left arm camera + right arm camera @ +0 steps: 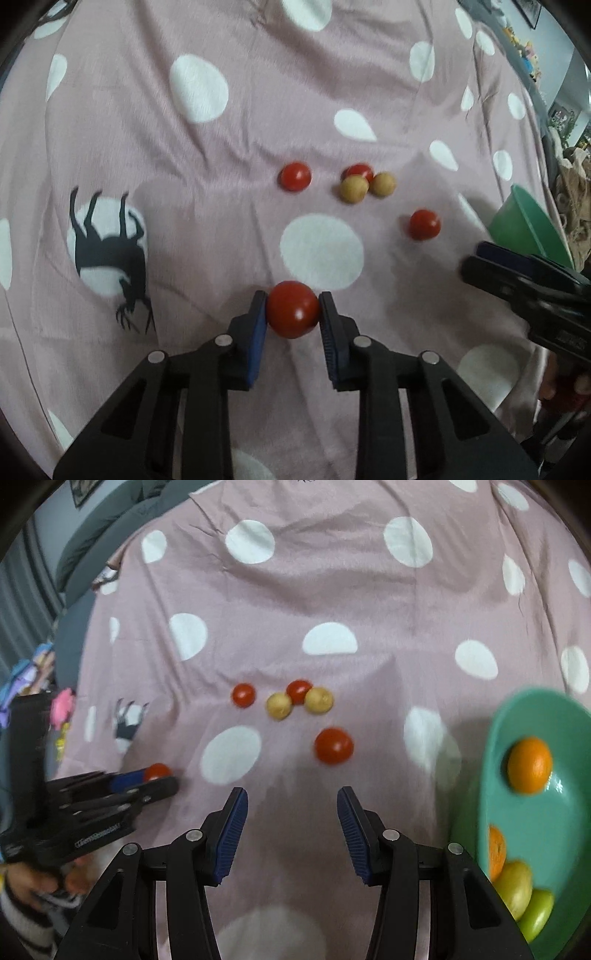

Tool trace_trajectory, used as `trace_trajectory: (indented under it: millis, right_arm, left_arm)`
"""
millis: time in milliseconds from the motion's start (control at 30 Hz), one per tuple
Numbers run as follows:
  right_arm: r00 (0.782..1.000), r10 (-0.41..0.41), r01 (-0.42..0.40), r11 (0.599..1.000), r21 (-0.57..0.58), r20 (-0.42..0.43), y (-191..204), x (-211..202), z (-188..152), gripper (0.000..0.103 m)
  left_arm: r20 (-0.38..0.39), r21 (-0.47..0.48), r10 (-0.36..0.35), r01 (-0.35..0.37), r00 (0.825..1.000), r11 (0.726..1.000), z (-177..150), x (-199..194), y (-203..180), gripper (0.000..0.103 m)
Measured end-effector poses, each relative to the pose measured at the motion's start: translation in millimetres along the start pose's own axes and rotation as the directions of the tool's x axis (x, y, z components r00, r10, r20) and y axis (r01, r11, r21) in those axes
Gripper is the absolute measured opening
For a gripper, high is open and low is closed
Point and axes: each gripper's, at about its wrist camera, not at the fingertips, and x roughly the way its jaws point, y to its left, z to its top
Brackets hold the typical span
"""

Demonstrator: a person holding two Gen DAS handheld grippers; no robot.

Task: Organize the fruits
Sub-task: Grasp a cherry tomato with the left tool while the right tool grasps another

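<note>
left gripper (292, 309) clamped on red tomato (293, 309); right gripper (291, 814) fingers apart, empty. lift gently, avoid crushing, carry to green bowl (517, 716).

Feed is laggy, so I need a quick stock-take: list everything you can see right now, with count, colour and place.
Held tomato: one, red, between the left pads.
Loose tomatoes: three, red, on the cloth.
Small yellow fruits: two, tan-yellow, beside the far tomato.
Bowl: one, green, right side.
Oranges: two, in bowl.
Green fruits: two, yellow-green, bowl's near end.
Cloth: pink, white dots.
Left gripper: shut on tomato.
Right gripper: open, empty.
</note>
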Motion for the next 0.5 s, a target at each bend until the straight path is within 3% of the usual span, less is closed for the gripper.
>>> trace_trajectory:
  millis: [200, 367, 500]
  right_arm:
    - [0.992, -0.119, 0.117, 0.991, -0.061, -0.033, 7, 34, 29, 0.051]
    - [0.971, -0.210, 0.199, 0.975, -0.102, -0.111, 8, 66, 39, 0.051]
    - [0.969, -0.191, 0.181, 0.981, -0.072, -0.157, 1, 76, 39, 0.049]
  left_arm:
    - [0.037, -0.007, -0.035, 0.035, 0.999, 0.999, 9, -8, 0, 0.027]
    - [0.026, -0.018, -0.033, 0.034, 0.999, 0.999, 9, -1, -1, 0.027]
    - [0.018, -0.022, -0.032, 0.033, 0.999, 0.999, 10, 4, 1, 0.027]
